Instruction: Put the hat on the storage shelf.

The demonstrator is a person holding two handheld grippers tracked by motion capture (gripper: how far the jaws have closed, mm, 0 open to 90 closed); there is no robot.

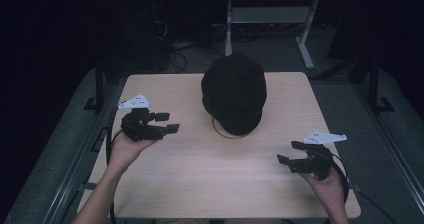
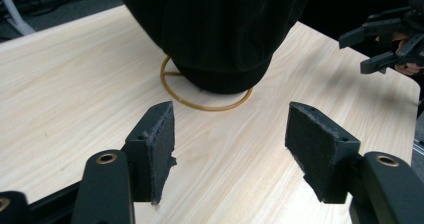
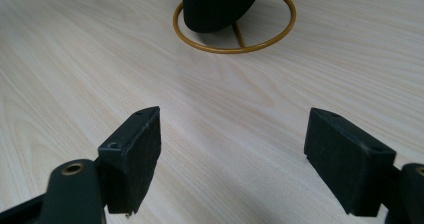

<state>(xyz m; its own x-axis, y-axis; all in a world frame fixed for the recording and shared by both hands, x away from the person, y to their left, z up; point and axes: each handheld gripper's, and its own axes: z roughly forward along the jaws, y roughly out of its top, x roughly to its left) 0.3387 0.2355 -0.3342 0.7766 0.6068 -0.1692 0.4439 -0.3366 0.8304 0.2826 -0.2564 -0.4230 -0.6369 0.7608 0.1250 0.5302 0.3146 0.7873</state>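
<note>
A black cap (image 1: 234, 91) sits on a gold wire stand (image 1: 227, 133) near the middle of the light wooden surface (image 1: 200, 174), slightly toward its far edge. The stand's round base ring lies flat on the wood, and a spoke crosses it in the right gripper view (image 3: 240, 34); its upright part is hidden under the cloth. The cap hangs low on the side toward the person, its lower edge reaching almost to the ring (image 2: 205, 104), which is probably why it keeps its domed shape rather than slumping.

The left tool (image 1: 165, 123) hovers to the left of the cap, held in the person's left hand (image 1: 125, 146), its jaws spread apart with nothing between them. It points toward the cap's lower edge, as its own camera confirms (image 2: 230, 129). The right tool (image 1: 287, 153) hangs to the right of the cap and nearer the person, well apart from it, gripped by the right hand (image 1: 327, 181); its jaws also stand wide with nothing between them (image 3: 232, 129), aimed at the ring.

Both tools flank the cap at an angle, so it seems the work in hand is a two-sided approach to lift it off the stand. Soft fabric will likely fold when pinched, so a hold at the band from each side looks wiser than one at the crown.
</note>
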